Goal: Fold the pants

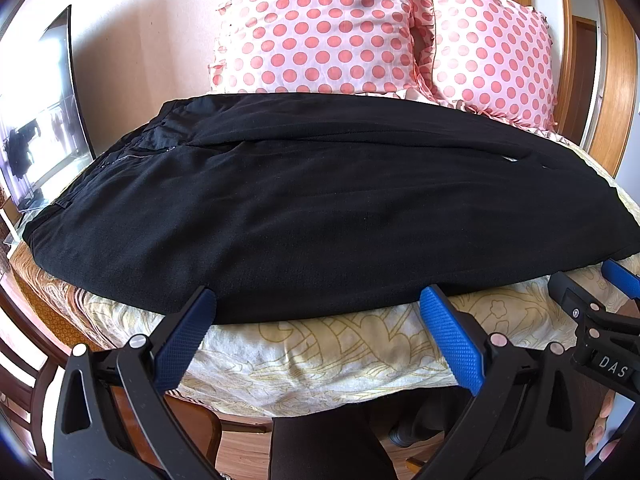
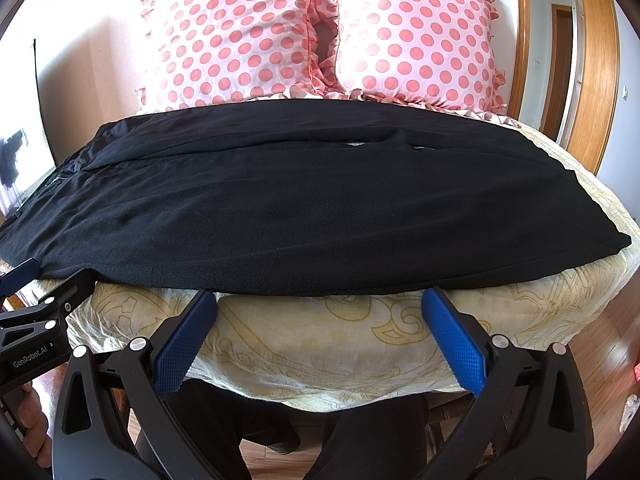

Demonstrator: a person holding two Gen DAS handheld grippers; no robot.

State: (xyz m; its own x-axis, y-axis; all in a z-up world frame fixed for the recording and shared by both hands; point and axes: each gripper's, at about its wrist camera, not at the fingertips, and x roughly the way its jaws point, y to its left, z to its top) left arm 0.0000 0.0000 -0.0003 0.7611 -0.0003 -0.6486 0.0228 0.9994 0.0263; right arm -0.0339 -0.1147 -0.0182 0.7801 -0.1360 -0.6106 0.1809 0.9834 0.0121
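Black pants [image 1: 304, 200] lie flat across the bed, waistband with zipper at the left, leg ends at the right; they also show in the right wrist view [image 2: 304, 208]. The two legs lie side by side, with a seam line between them. My left gripper [image 1: 316, 300] is open, its blue fingertips at the near edge of the pants. My right gripper [image 2: 318, 298] is open too, fingertips at the same near edge further right. Neither holds cloth. The right gripper also shows at the right edge of the left wrist view [image 1: 592, 304].
The bed has a cream and yellow patterned cover [image 1: 320, 352]. Two pink polka-dot pillows [image 1: 320, 28] [image 2: 412, 36] stand behind the pants. A monitor [image 1: 44, 112] stands left. Wood floor and the person's legs lie below the bed's near edge.
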